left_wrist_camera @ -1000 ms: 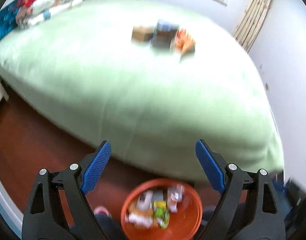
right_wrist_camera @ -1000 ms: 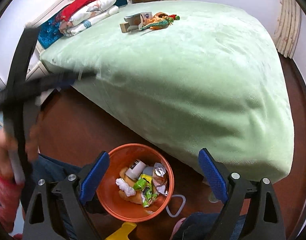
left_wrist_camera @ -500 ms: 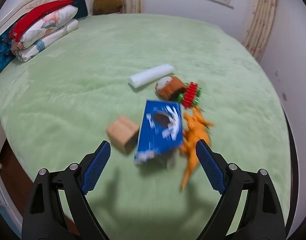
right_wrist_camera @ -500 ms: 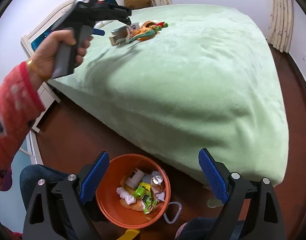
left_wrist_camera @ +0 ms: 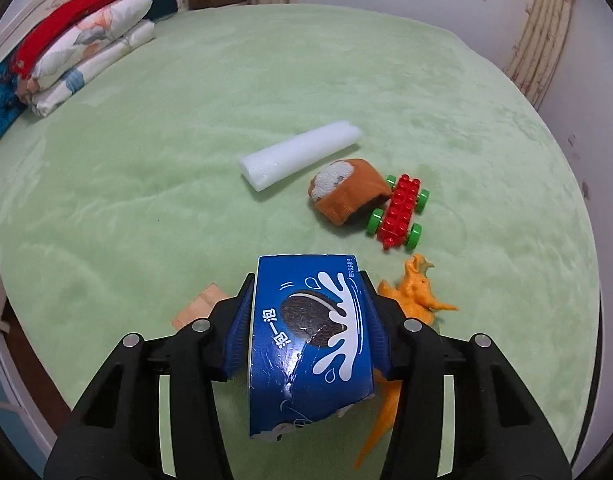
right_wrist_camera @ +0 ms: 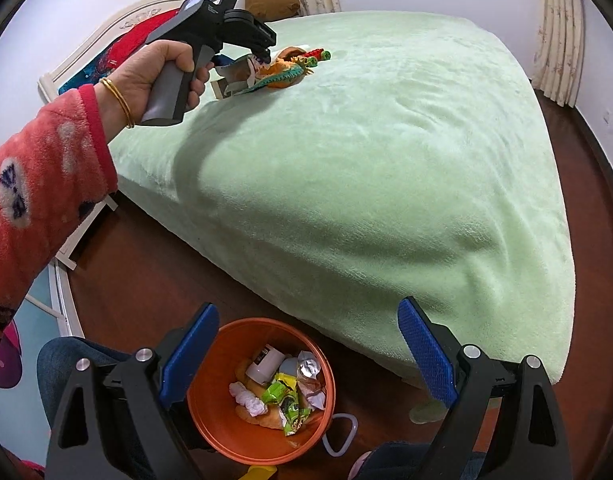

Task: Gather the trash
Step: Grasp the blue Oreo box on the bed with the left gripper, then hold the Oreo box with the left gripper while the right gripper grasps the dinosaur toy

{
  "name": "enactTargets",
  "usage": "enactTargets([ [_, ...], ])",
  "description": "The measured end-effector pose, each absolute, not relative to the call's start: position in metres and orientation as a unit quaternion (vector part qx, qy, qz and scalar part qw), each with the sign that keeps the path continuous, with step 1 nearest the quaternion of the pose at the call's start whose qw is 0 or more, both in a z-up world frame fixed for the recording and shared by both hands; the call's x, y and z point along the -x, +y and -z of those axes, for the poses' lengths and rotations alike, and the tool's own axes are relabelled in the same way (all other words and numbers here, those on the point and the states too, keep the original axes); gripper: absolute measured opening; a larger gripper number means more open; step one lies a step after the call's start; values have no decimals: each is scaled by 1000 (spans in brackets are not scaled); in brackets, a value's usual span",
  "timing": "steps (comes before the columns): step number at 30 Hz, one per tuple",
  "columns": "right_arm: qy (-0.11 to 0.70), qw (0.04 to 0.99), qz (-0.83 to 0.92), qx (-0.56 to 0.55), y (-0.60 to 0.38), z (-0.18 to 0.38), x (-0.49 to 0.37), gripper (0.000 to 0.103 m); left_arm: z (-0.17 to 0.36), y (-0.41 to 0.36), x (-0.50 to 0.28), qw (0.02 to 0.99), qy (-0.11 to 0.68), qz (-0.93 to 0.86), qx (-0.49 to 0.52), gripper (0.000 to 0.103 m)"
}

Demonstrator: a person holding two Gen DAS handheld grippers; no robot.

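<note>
A blue cookie box (left_wrist_camera: pixel 310 332) with a torn lower edge lies on the green bed (left_wrist_camera: pixel 146 208). My left gripper (left_wrist_camera: pixel 306 280) reaches down over it. Its jaws are closing, and both blue pads (left_wrist_camera: pixel 240 332) press on the box's sides. In the right wrist view the same gripper (right_wrist_camera: pixel 262 54) is far off on the bed, held by a hand (right_wrist_camera: pixel 162 76) in a red sleeve. My right gripper (right_wrist_camera: pixel 308 320) stands open and empty above the orange bin (right_wrist_camera: pixel 210 412) on the floor. The bin holds several crumpled wrappers and tissues.
Near the box lie a wooden block (left_wrist_camera: pixel 198 304), an orange toy dinosaur (left_wrist_camera: pixel 416 292), a red toy car (left_wrist_camera: pixel 400 212), a brown sock-like bundle (left_wrist_camera: pixel 346 190) and a white foam roll (left_wrist_camera: pixel 300 154). Folded bedding (left_wrist_camera: pixel 82 52) sits at the headboard. Dark wood floor surrounds the bed.
My left gripper swung from over the bin to the bed, came down on the blue box and closed on its sides. The right gripper stayed over the bin.
</note>
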State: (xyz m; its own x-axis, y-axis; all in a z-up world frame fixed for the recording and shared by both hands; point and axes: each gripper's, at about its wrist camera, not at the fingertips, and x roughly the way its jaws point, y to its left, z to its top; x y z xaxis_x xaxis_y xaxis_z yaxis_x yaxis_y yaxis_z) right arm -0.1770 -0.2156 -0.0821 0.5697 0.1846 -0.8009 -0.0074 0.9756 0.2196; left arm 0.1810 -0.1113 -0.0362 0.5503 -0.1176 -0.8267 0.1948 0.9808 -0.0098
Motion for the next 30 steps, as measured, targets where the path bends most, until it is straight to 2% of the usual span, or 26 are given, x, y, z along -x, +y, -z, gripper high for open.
enactTargets([
  [9,455,885,-47,-89,-216,76,179,89,-1,-97,-152,896,428,113,-22,48],
  [15,455,887,-34,-67,-212,71,172,89,-50,-67,-86,917,367,154,-26,48],
  [19,449,892,-30,-49,-206,62,166,89,-62,-45,-44,921,346,172,-38,48],
  [24,428,903,-27,-22,-198,41,143,89,-53,-15,5,921,346,172,-50,48],
  [30,401,916,-15,-20,-195,14,80,89,-16,24,58,917,366,152,-37,48],
])
